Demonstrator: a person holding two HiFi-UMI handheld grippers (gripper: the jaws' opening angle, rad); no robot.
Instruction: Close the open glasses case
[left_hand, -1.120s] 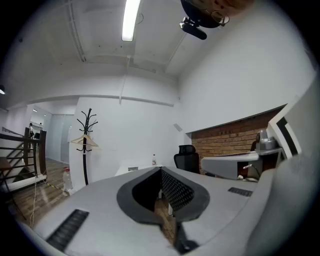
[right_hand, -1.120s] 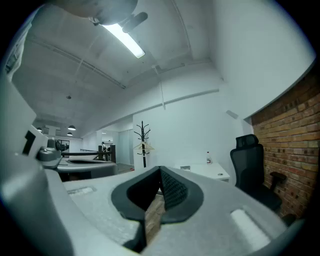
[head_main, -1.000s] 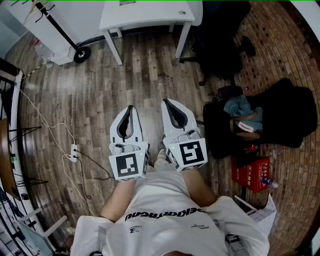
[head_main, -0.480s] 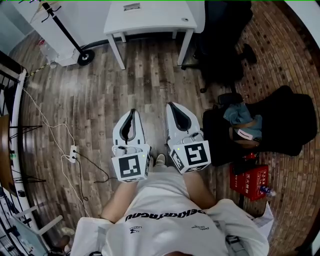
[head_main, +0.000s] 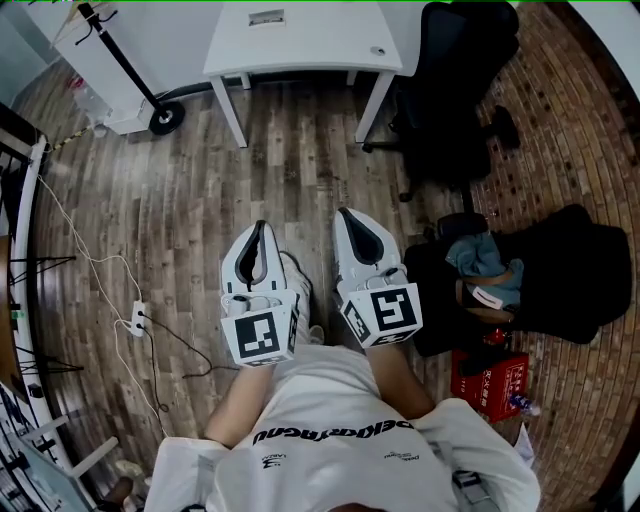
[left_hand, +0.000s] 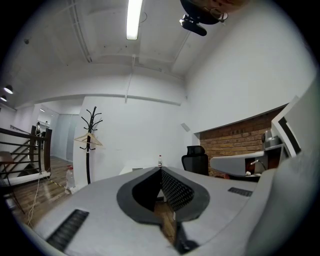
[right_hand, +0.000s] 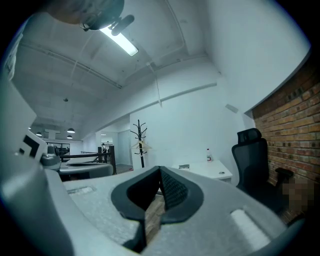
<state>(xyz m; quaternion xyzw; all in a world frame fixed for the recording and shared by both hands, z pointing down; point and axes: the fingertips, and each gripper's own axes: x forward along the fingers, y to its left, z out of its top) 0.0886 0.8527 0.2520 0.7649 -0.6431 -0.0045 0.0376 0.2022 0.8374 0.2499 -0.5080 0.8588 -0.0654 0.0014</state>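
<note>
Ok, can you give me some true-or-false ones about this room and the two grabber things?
1. The left gripper and the right gripper are both shut, with nothing between the jaws. True.
2. An open glasses case lies on the white table. False: no glasses case shows in any view.
3. The black office chair stands at the table's right end. True.
4. The red box sits on the table. False: it is on the brick floor.
5. The black coat stand is right of the chair. False: it stands left of the table.
</note>
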